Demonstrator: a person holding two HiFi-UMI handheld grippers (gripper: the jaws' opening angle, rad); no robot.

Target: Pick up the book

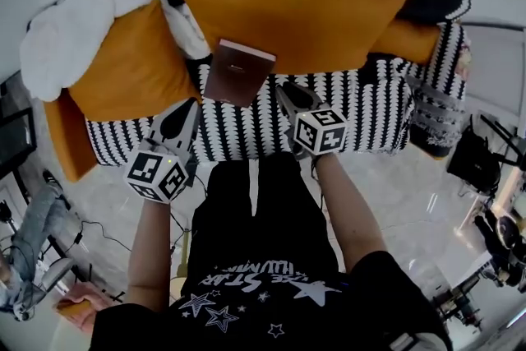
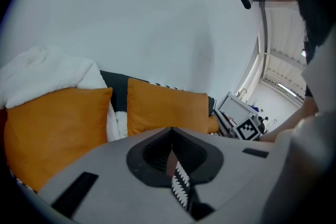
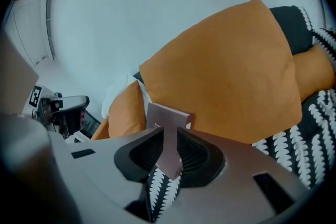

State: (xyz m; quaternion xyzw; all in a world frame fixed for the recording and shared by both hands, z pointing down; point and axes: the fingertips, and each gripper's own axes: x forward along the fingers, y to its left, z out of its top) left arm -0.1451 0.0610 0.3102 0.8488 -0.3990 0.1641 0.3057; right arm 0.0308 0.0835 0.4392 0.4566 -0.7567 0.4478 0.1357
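A thin brown book (image 1: 238,74) stands tilted over the seat of the black-and-white patterned sofa (image 1: 370,107), in front of the orange cushions. My left gripper (image 1: 196,104) reaches its lower left corner. In the left gripper view its jaws (image 2: 172,157) are closed on a thin brown sliver of the book's edge. My right gripper (image 1: 283,93) sits at the book's lower right corner. In the right gripper view the book (image 3: 167,115) rises upright between that gripper's (image 3: 168,147) ribbed pads, which lie against both covers.
A large orange cushion (image 1: 296,16) leans on the sofa back, a second one (image 1: 131,70) lies to the left under a white blanket (image 1: 66,29). The person's legs stand close to the sofa front. Cables and dark gear (image 1: 477,160) lie on the tiled floor at the right.
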